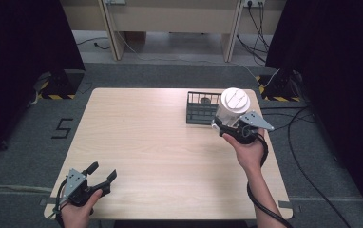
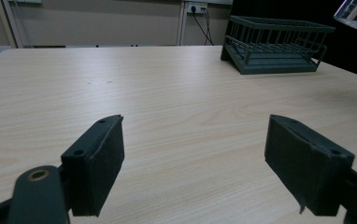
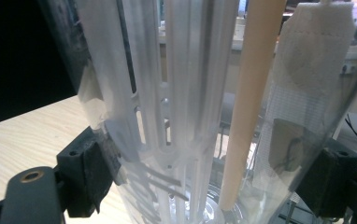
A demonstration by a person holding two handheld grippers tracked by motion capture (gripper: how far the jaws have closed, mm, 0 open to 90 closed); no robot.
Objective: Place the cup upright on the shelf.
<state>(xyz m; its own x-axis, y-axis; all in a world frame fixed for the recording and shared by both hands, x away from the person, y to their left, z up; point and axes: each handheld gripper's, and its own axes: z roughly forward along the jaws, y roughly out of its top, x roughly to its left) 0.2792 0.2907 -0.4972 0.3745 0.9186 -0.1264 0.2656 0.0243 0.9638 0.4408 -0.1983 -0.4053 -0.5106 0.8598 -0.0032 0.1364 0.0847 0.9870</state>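
Observation:
A clear plastic cup with a white lid is held up above the table's right side, right in front of a dark wire basket. My right gripper is shut on the cup's lower part. In the right gripper view the cup sits between the two pads and holds white plastic cutlery, a beige stick and a folded white napkin. My left gripper is open and holds nothing at the table's front left corner. Its jaws stand wide apart just above the wood.
The light wooden table carries the wire basket at its far right; something small lies inside it. Black curtains stand on both sides. Cables run over the grey floor at the right, beyond the table's edge.

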